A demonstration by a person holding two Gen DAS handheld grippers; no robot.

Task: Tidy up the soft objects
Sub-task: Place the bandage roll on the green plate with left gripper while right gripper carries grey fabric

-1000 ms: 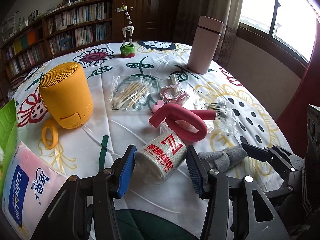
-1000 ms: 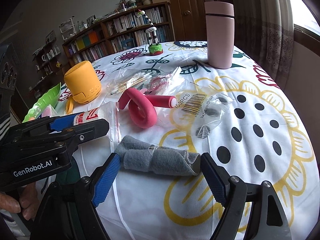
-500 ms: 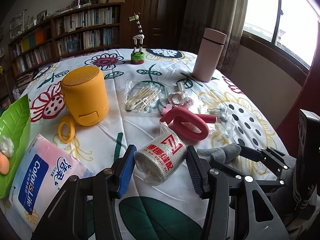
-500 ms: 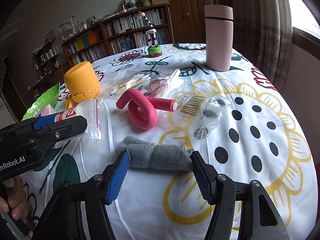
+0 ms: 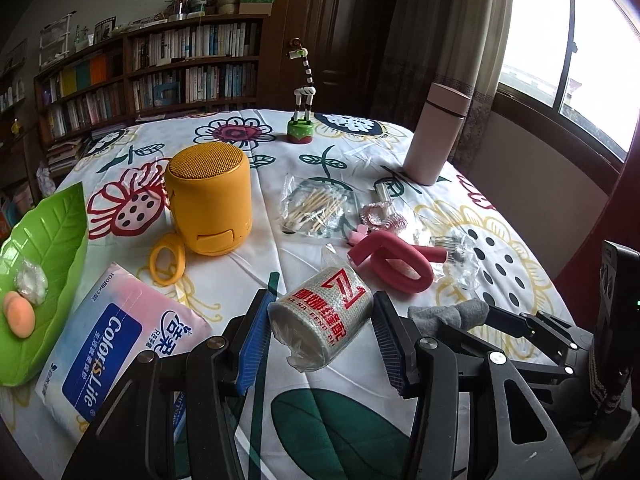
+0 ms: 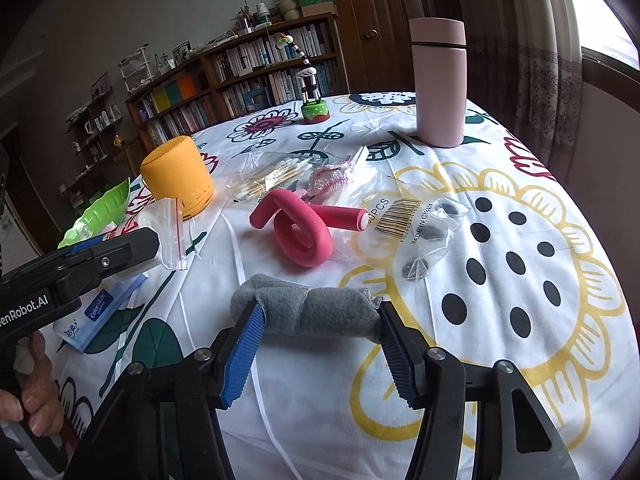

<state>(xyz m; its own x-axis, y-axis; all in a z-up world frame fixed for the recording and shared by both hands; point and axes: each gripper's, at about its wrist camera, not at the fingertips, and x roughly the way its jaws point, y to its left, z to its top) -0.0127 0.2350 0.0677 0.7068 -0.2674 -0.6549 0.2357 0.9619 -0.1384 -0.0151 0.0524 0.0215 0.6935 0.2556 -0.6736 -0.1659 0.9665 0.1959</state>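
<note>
Only the left wrist view shows inside the green dish [image 5: 60, 240] at far left: 2 orange balls [image 5: 18, 312] and a wrapped white lump [image 5: 30, 284], with the tissue pack [image 5: 116, 344] beside it. The left gripper [image 5: 320, 340] is closed on the bagged roll [image 5: 320, 320], held above the cloth. Behind it stand the speaker [image 5: 208, 204], swabs [image 5: 316, 208] and pink curler [image 5: 390, 264]. The right wrist view shows the right gripper [image 6: 320, 336] clamped on the grey cloth [image 6: 308, 312] near the table edge; a hand [image 6: 36, 400] shows at lower left.

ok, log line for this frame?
left gripper: shut on bagged gauze roll | right gripper: shut on grey rolled cloth | both held over floral tablecloth
</note>
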